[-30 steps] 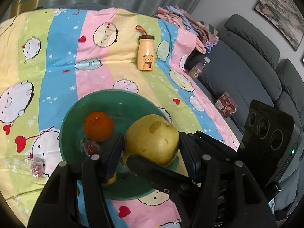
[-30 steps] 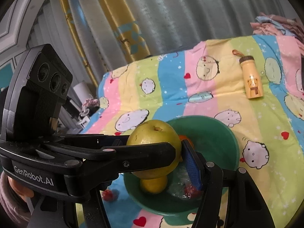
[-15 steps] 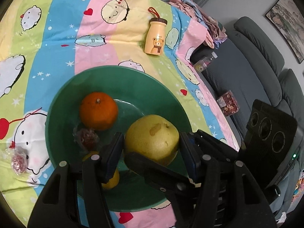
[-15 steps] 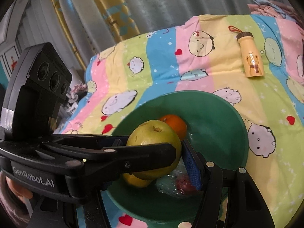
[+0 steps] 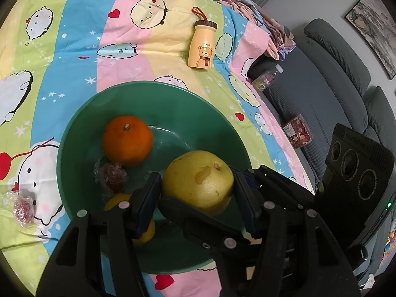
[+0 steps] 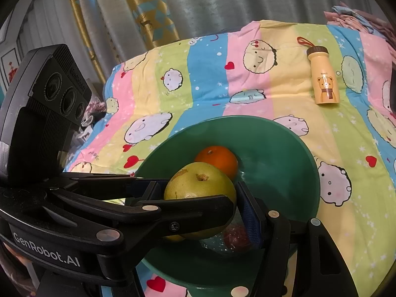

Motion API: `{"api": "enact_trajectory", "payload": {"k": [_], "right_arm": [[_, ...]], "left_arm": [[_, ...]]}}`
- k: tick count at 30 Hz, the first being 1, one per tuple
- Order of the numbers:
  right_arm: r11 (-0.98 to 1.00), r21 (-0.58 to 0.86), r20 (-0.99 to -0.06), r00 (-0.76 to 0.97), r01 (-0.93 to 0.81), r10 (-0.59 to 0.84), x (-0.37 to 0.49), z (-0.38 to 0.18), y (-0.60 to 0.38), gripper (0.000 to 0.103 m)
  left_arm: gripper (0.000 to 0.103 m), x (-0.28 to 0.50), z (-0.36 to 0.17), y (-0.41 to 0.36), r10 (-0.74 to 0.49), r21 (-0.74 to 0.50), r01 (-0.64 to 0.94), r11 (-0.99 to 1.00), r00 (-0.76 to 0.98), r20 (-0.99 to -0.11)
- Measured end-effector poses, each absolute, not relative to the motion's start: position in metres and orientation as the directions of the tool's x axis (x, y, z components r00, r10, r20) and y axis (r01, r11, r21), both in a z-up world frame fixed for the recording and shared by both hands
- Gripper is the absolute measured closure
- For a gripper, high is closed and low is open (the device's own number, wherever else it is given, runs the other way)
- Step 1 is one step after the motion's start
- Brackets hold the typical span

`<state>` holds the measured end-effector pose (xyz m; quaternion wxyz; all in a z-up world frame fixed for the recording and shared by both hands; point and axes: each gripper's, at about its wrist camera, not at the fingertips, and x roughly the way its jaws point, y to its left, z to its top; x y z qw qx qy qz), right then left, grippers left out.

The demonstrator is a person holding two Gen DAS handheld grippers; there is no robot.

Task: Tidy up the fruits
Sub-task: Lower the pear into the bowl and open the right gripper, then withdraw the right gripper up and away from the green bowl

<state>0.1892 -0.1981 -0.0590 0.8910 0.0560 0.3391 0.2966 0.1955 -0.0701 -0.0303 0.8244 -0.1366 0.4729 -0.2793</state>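
Note:
A large yellow-green pomelo point(image 5: 198, 178) is held over the near side of a green bowl point(image 5: 81, 123). My left gripper point(image 5: 198, 195) is shut on it, with one blue pad on each side. My right gripper point(image 6: 200, 203) grips the same pomelo point(image 6: 198, 185) crosswise. Each view shows the other gripper's finger running under the fruit. Inside the bowl point(image 6: 284, 143) lie an orange point(image 5: 127, 141), a wrapped red fruit point(image 5: 113, 175) and a small yellow fruit point(image 5: 113, 201), partly hidden by the fingers. I cannot tell whether the pomelo touches them.
Another wrapped red piece point(image 5: 22, 210) lies on the striped cartoon cloth point(image 5: 74, 37) left of the bowl. A yellow bear bottle point(image 5: 201, 49) lies beyond it. To the right is a grey sofa point(image 5: 321, 86) with a snack packet point(image 5: 297, 131) and a plastic bottle point(image 5: 267, 78).
Both grippers sank with the pomelo toward the bowl, which now fills more of each view. Over the last half second nothing moved.

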Motion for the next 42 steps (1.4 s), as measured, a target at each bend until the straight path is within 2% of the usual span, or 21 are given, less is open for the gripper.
{"api": "enact_trajectory", "payload": {"k": [11, 15, 17, 18, 19, 23, 27, 31, 35, 42], "right_arm": [[0.819, 0.303, -0.558, 0.605, -0.488, 0.567, 0.187, -0.057, -0.201, 0.038], [0.812, 0.313, -0.543, 0.610, -0.492, 0.578, 0.184, -0.053, -0.204, 0.038], [0.812, 0.311, -0.541, 0.610, -0.494, 0.579, 0.183, -0.052, -0.202, 0.038], [0.813, 0.309, -0.540, 0.613, -0.493, 0.577, 0.183, -0.051, -0.202, 0.038], [0.815, 0.308, -0.540, 0.615, -0.492, 0.575, 0.182, -0.051, -0.202, 0.038], [0.822, 0.305, -0.536, 0.628, -0.480, 0.565, 0.181, -0.048, -0.205, 0.038], [0.834, 0.306, -0.527, 0.647, -0.460, 0.550, 0.179, -0.045, -0.213, 0.031], [0.838, 0.312, -0.519, 0.658, -0.449, 0.546, 0.175, -0.042, -0.219, 0.031], [0.842, 0.321, -0.512, 0.668, -0.434, 0.540, 0.169, -0.040, -0.227, 0.024], [0.790, 0.421, -0.447, 0.655, -0.446, 0.609, 0.134, -0.033, -0.248, 0.021]], "left_arm": [[0.044, 0.196, -0.024, -0.067, -0.570, -0.473, 0.318, 0.822, 0.429, -0.701], [0.040, 0.195, -0.019, -0.067, -0.542, -0.442, 0.315, 0.840, 0.458, -0.704], [0.033, 0.192, -0.016, -0.065, -0.518, -0.417, 0.309, 0.855, 0.481, -0.707], [0.025, 0.191, -0.014, -0.064, -0.500, -0.397, 0.304, 0.866, 0.496, -0.710], [0.021, 0.189, -0.012, -0.063, -0.485, -0.382, 0.301, 0.874, 0.510, -0.710], [0.013, 0.183, -0.003, -0.055, -0.409, -0.315, 0.262, 0.912, 0.576, -0.708], [0.002, 0.171, 0.007, -0.043, -0.328, -0.248, 0.216, 0.945, 0.642, -0.693], [0.001, 0.155, 0.014, -0.032, -0.285, -0.221, 0.182, 0.958, 0.677, -0.679], [0.001, 0.135, 0.021, -0.023, -0.236, -0.178, 0.156, 0.971, 0.709, -0.665], [0.000, 0.095, 0.029, -0.008, -0.196, -0.152, 0.126, 0.980, 0.732, -0.653]]}}
